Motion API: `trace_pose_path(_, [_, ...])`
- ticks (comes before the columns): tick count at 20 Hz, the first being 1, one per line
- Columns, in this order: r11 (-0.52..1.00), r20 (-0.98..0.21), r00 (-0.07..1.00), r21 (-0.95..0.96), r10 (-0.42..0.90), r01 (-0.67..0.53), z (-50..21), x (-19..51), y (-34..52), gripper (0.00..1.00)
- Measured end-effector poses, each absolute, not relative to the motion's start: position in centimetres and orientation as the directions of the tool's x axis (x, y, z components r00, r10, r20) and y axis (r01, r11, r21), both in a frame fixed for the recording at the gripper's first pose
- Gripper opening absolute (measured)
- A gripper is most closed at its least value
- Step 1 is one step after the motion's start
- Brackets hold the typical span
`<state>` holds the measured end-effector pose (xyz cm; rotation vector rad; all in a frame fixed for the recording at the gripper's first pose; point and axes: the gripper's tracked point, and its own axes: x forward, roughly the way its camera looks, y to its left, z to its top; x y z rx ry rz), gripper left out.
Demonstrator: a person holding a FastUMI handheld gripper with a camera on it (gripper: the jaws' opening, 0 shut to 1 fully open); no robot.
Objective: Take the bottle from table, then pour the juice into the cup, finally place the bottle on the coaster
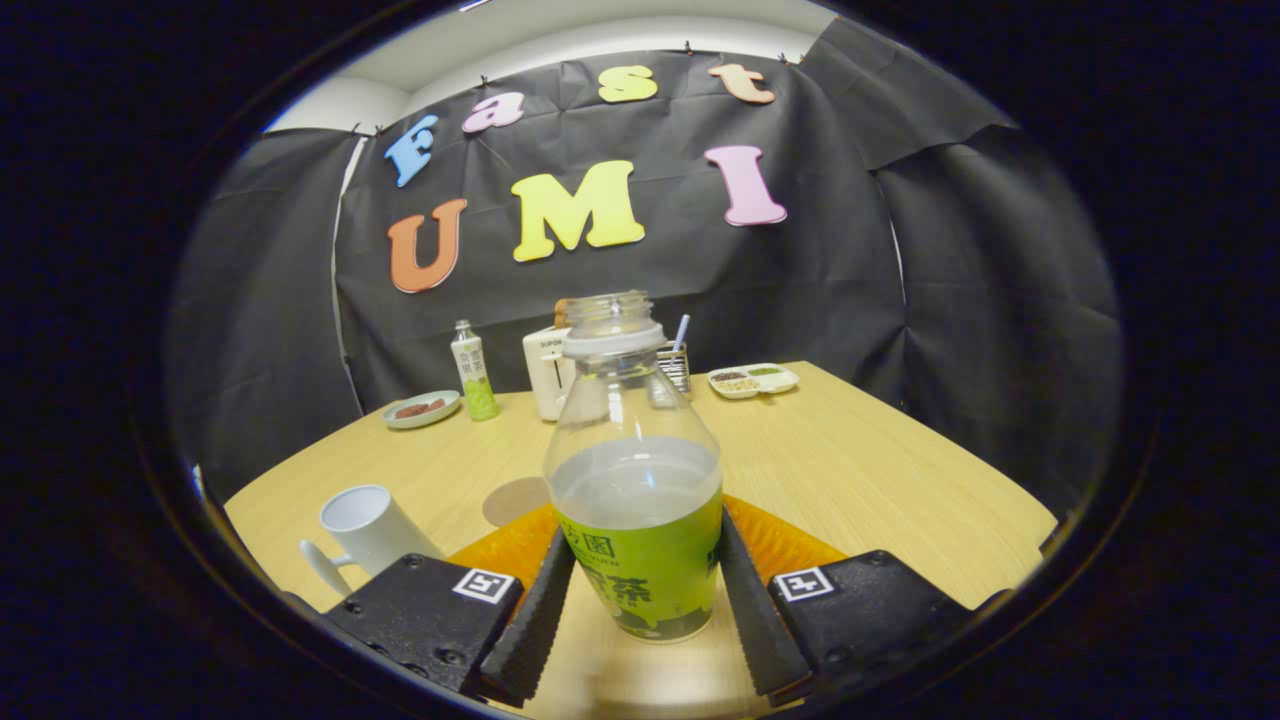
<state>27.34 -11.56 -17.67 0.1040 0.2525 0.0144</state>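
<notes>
Both tool [640, 600] fingers [535, 610] press the upright, uncapped bottle [637, 500] on the table [880, 470].

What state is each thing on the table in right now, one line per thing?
Bottle: upright, cap off, part full, between the fingers.
Gripper: fingers against the bottle's sides.
Cup: upright, looks empty, left of the bottle.
Orange mat: flat, behind the bottle.
Round coaster: bare.
Small bottle: upright at the back.
Plate: holds food.
Tray: holds food.
</notes>
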Motion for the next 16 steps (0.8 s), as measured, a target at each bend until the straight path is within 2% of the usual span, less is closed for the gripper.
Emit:
trace_pose_path(3, [0.989, -0.264, 0.961, 0.143, 0.078, -0.041, -17.1, 27.0, -11.4, 0.78])
trace_pose_path(12, [0.999, -0.236, 0.972, -0.035, 0.002, -0.010, -11.6, 26.4, -12.9, 0.77])
trace_pose_path(16, [0.988, -0.257, 0.966, -0.157, -0.033, -0.008, -9.9, 26.6, -12.6, 0.77])
